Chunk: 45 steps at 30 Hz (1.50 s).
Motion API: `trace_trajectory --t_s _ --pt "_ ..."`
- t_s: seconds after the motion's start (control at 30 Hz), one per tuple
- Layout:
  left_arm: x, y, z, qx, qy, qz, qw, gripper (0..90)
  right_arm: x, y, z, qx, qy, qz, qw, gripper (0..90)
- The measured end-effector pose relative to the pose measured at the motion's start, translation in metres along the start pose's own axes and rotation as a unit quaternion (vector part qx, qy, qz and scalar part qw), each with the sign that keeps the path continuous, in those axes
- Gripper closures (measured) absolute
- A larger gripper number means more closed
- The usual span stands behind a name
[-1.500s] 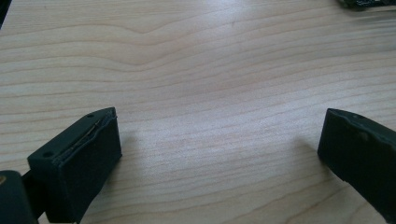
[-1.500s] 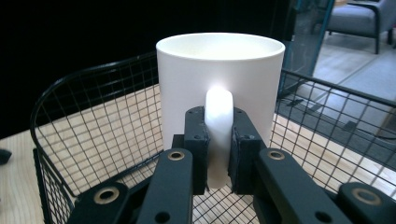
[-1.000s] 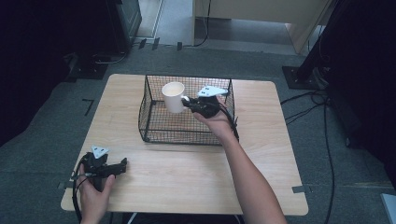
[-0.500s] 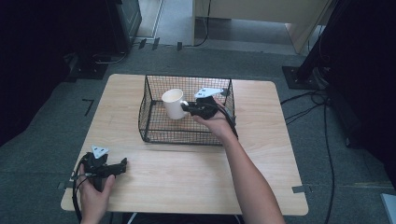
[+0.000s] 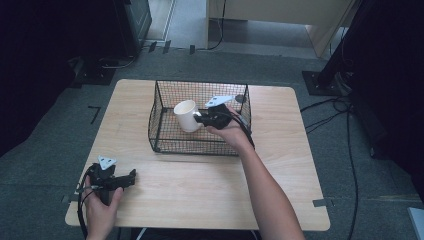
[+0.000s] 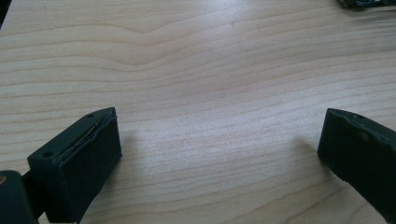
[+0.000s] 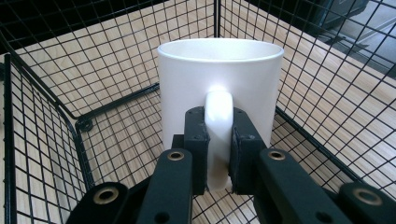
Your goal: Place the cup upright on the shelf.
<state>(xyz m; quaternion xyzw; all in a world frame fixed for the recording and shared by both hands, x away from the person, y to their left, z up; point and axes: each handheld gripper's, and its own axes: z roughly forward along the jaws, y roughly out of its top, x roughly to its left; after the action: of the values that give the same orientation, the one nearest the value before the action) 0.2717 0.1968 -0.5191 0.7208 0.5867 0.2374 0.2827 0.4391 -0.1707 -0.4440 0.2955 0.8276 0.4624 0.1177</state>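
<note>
A white mug (image 5: 186, 115) (image 7: 219, 88) hangs inside the black wire basket (image 5: 165, 145) at the table's middle. My right gripper (image 5: 200, 119) (image 7: 218, 154) is shut on the mug's handle (image 7: 218, 116), holding the mug upright above the basket floor. At the table's front left corner my left gripper (image 5: 131, 176) rests on the wood, a hand around it. In the left gripper view its jaws stand wide apart, the left gripper (image 6: 219, 154) open over bare wood with nothing between them.
The wire basket's walls (image 7: 42, 154) surround the mug on all sides. The wooden table (image 5: 200, 195) has bare surface in front of the basket and to both sides. Cables (image 5: 345, 115) and dark stands lie on the floor to the right.
The right gripper has carried the mug down and slightly left, lower into the basket. The left gripper has stayed where it was.
</note>
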Motion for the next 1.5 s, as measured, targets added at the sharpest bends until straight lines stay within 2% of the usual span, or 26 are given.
trace_trajectory --t_s 0.13,0.33,0.53,0.83,1.07,1.17,1.23,1.3,1.37,1.5 --pt "0.000 0.000 0.000 0.000 0.000 0.000 1.0000 0.0 0.000 0.000 0.001 0.009 -0.006 0.002 0.9999 80.5" --pt "0.000 0.000 0.000 0.000 0.000 0.000 1.0000 0.0 -0.001 0.000 0.003 0.020 -0.002 0.008 0.9998 79.0" --pt "0.000 0.000 0.000 0.000 0.000 0.000 1.0000 0.0 0.000 -0.001 0.003 0.026 0.010 0.013 0.9995 70.8" --pt "0.000 0.000 0.000 0.000 -0.001 0.001 1.0000 0.0 0.001 0.001 0.003 0.025 0.005 0.019 0.9995 59.7" --pt "0.000 0.000 0.000 0.000 -0.001 0.001 1.0000 0.0 0.002 0.006 -0.003 0.000 -0.002 0.032 0.9995 51.6" --pt "0.000 0.000 0.000 0.000 -0.001 0.001 1.0000 0.0 0.006 0.011 -0.007 -0.014 -0.005 0.033 0.9993 43.8" --pt "0.000 0.000 0.000 0.000 -0.001 0.001 1.0000 0.0 0.008 0.014 -0.011 -0.022 -0.014 0.021 0.9994 43.7" --pt "0.000 0.000 0.000 0.000 -0.001 0.001 1.0000 0.0 0.009 0.017 -0.014 -0.027 -0.019 0.022 0.9992 41.4" --pt "0.000 0.000 0.000 0.000 -0.001 0.001 1.0000 0.0 0.010 0.021 -0.020 -0.045 -0.027 0.023 0.9984 40.8" --pt "0.000 0.000 0.000 0.000 -0.001 0.001 1.0000 0.0 0.012 0.027 -0.028 -0.060 -0.029 0.020 0.9976 37.3"
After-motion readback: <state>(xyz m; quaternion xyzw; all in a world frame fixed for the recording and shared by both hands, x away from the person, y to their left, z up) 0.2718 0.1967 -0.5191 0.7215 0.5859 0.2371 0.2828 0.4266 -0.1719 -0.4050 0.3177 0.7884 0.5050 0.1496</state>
